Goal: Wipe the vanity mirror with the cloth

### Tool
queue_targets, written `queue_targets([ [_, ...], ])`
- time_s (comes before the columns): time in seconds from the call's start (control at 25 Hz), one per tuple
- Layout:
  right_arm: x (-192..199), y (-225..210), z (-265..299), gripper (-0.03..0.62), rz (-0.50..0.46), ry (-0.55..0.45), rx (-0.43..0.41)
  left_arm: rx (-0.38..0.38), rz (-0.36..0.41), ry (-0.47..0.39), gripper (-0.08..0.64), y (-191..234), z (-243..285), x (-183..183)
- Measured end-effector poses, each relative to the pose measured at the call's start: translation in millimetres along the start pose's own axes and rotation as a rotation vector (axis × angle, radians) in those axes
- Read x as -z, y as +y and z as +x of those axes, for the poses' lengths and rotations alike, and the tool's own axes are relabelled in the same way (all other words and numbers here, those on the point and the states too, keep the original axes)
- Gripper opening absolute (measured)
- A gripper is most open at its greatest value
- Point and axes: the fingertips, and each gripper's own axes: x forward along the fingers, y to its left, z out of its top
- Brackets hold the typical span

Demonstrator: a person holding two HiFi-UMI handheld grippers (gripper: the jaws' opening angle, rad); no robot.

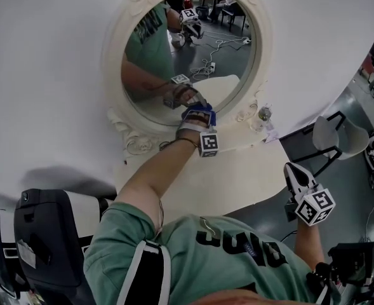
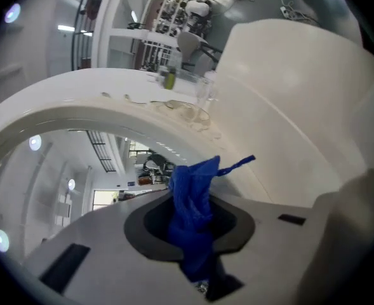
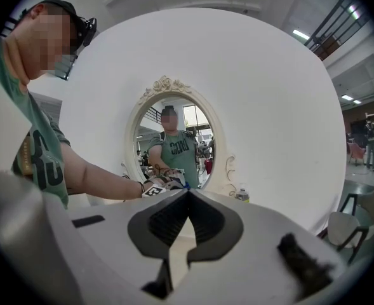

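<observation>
Jaws of the left gripper (image 2: pixel 193 230) are pinched tight on a bunched royal-blue cloth (image 2: pixel 196 180). Its crumpled tuft and one loose thread stick out past the tips. Just beyond those tips lies the lower edge of the oval vanity mirror (image 1: pixel 193 49) in its cream, scroll-carved frame (image 1: pixel 115 62). In the head view the cloth end sits at the glass near the bottom rim, though I cannot confirm actual contact. The right gripper (image 3: pixel 187 199) has its jaws closed tip to tip on nothing. It hangs well apart, off the edge of the white worktop (image 1: pixel 237 176), with the mirror far ahead of it.

The step in hand looks to be wiping the bottom of the glass. To do it well, I judge the tuft should be pressed flat so that cloth, not jaw plastic, meets the pane. It should then sweep in overlapping arcs from beside the frame upward, lightly enough that the mirror does not shift. The glass is bright and reflective, showing the person's arm and the room behind. No smears can be made out.
</observation>
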Motion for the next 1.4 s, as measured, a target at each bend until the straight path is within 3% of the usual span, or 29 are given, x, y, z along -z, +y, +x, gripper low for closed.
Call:
queue_targets([
  [0.08,-4.0,2.9,0.8,0.005,-0.003,-0.014,-0.012,-0.082,-0.106,-0.048,0.08,54.7,-33.1,6.2],
  [0.2,-6.9,6.5,5.5,0.005,0.0,-0.033,-0.035,-0.297,-0.213,-0.104,0.08,172.2,-105.3,26.6],
  [0.36,-11.5,15.6,16.7,0.005,-0.012,-0.044,-0.08,-0.63,-0.23,-0.083,0.081,317.6,-210.2,62.9],
  [0.52,-23.0,23.1,18.3,0.005,-0.035,-0.073,-0.106,-0.824,-0.19,0.004,0.081,400.2,-275.4,88.9],
  [0.72,-26.8,20.3,15.8,0.005,-0.038,-0.08,-0.102,-0.839,-0.129,0.089,0.081,427.1,-271.1,108.2],
  [0.84,-22.9,15.1,15.1,0.005,-0.03,-0.081,-0.096,-0.899,-0.059,0.138,0.081,427.0,-265.4,113.2],
  [0.92,-22.9,13.9,16.4,0.005,-0.034,-0.077,-0.098,-0.908,-0.061,0.172,0.081,427.3,-257.2,120.0],
  [1.04,-25.0,14.7,16.3,0.005,-0.038,-0.075,-0.096,-0.878,-0.13,0.135,0.08,423.5,-244.5,122.0],
  [1.24,-19.7,14.9,20.1,0.005,-0.034,-0.047,-0.087,-0.938,-0.183,0.1,0.067,421.6,-246.3,120.7],
  [1.4,-12.3,24.1,25.0,0.005,-0.025,-0.031,-0.102,-0.874,-0.168,0.016,0.067,374.1,-212.8,89.2],
])
